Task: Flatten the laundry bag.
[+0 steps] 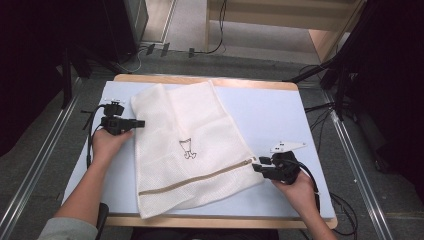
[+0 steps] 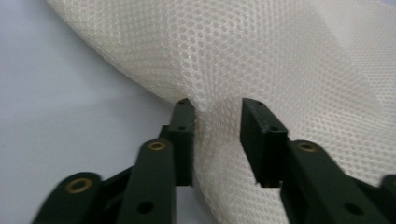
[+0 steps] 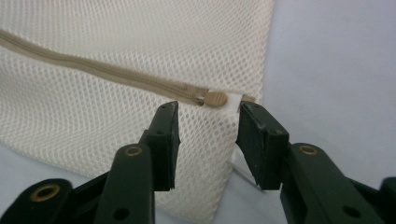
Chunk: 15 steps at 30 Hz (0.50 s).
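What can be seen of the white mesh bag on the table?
The mesh bag is cream-white honeycomb netting, lying flat and skewed on the pale blue table. A tan zipper runs across near its lower end, its pull at the right corner. A small black drawing sits mid-panel. The left gripper straddles a raised fold; the right gripper stands open at the zipper corner.

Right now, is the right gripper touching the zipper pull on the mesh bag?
Apart: in the right gripper view the zipper pull sits beyond the right gripper, whose open jaws straddle the mesh bag corner.
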Tool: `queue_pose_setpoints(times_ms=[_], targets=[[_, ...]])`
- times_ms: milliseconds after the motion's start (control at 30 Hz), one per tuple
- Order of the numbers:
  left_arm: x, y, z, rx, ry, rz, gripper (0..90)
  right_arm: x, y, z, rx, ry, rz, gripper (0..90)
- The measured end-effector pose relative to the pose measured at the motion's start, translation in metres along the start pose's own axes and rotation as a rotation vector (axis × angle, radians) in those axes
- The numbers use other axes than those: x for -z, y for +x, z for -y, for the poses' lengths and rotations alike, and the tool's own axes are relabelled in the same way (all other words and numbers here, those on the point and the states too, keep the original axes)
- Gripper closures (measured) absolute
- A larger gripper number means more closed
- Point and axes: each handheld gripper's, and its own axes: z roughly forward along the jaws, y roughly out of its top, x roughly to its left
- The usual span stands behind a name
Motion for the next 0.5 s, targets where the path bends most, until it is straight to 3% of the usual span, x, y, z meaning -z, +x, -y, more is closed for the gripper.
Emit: queue_pose_setpoints(times_ms=[167,233,367,500], targets=[[0.016,-0.004,0.01,-0.01,0.014,-0.011,44.4,-0.005,-0.003,-0.01,0.004,-0.033,0.003,54.3],[0.029,-0.008,0.018,-0.01,-0.018,-0.013,43.2,-0.012,-0.005,-0.016,0.0,-0.041,-0.001,54.8],[0.041,-0.015,0.031,-0.011,-0.035,-0.015,39.5,-0.026,-0.009,-0.029,0.008,-0.045,-0.004,53.4],[0.045,-0.022,0.042,-0.004,-0.018,-0.013,40.7,-0.038,-0.016,-0.038,0.017,-0.054,-0.002,52.5]])
